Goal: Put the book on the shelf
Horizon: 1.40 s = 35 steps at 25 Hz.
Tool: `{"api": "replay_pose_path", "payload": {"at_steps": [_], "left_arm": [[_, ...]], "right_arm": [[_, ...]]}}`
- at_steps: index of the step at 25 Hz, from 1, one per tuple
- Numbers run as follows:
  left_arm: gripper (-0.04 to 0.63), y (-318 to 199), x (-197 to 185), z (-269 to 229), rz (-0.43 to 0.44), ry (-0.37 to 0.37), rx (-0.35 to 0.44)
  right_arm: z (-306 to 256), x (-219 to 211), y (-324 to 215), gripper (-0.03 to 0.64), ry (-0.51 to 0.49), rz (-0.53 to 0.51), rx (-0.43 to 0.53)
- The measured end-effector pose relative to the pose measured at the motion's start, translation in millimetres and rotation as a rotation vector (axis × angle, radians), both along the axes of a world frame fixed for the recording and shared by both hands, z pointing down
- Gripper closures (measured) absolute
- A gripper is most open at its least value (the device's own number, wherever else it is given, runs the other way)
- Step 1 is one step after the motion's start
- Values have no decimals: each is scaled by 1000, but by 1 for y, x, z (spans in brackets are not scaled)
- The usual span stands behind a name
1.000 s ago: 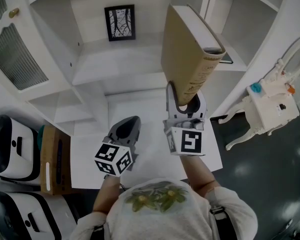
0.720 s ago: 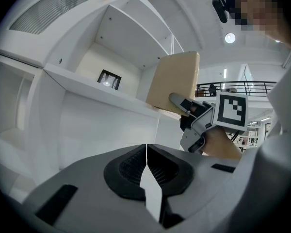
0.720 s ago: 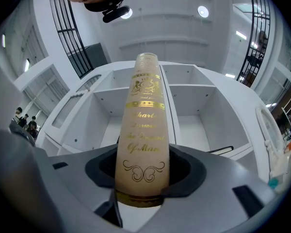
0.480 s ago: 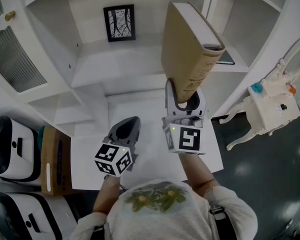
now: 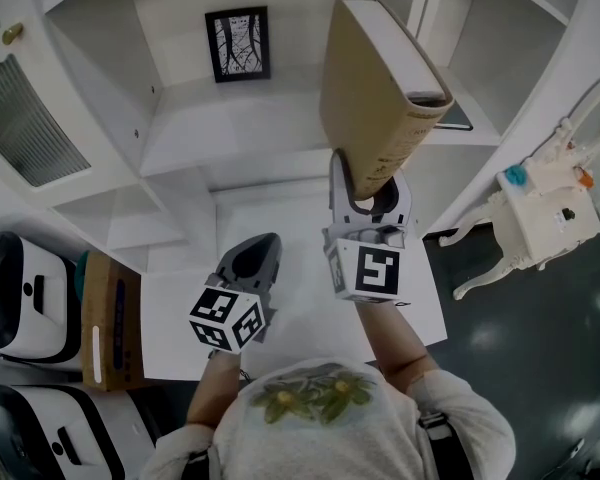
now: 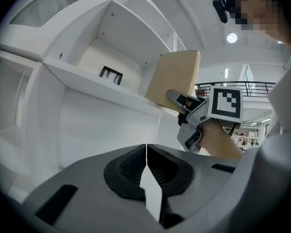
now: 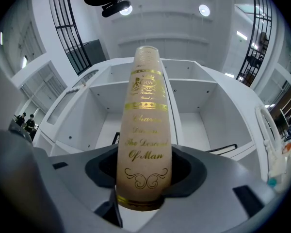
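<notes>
A thick tan book [image 5: 375, 93] with gold lettering on its spine [image 7: 144, 130] stands upright in the air in front of the white shelf unit [image 5: 270, 118]. My right gripper [image 5: 368, 190] is shut on the book's lower end, its jaws pressing both covers. From the left gripper view the book [image 6: 174, 79] shows held beside the shelf board [image 6: 102, 89]. My left gripper [image 5: 252, 258] hangs lower and to the left over the white table [image 5: 300, 218], shut with nothing between its jaws [image 6: 146, 166].
A small framed picture [image 5: 239, 44] leans at the back of the middle shelf compartment. A dark flat object [image 5: 458, 120] lies in the right compartment. A white ornate chair [image 5: 535, 218] stands at right. A cardboard box [image 5: 108, 318] and white cases sit at left.
The right gripper with the book has drifted slightly up and toward the shelf. The left gripper has stayed put.
</notes>
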<state>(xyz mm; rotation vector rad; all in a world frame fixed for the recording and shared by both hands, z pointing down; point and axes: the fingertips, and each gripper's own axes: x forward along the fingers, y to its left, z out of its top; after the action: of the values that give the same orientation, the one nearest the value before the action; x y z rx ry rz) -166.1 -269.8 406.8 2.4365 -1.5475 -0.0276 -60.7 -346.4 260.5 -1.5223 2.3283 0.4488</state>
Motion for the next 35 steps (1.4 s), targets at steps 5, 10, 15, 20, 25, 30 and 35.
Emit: {"api": "replay_pose_path", "payload": {"at_steps": [5, 10, 15, 20, 25, 30, 35], "left_arm": [[563, 0, -1, 1, 0, 1, -4], [563, 0, 0, 1, 1, 0, -4], [563, 1, 2, 0, 2, 0, -1], [563, 2, 0, -1, -2, -1, 0], [563, 3, 0, -2, -4, -3, 3], [563, 4, 0, -2, -6, -5, 4], [563, 5, 1, -3, -8, -6, 7]], "right_arm": [[0, -1, -2, 388, 1, 2, -16], [-3, -2, -5, 388, 13, 14, -62], [-6, -2, -12, 388, 8, 31, -108], [-9, -4, -16, 388, 9, 45, -114], [-12, -6, -20, 388, 14, 56, -108], [-12, -8, -25, 388, 12, 61, -119], [-12, -8, -29, 388, 12, 68, -120]]}}
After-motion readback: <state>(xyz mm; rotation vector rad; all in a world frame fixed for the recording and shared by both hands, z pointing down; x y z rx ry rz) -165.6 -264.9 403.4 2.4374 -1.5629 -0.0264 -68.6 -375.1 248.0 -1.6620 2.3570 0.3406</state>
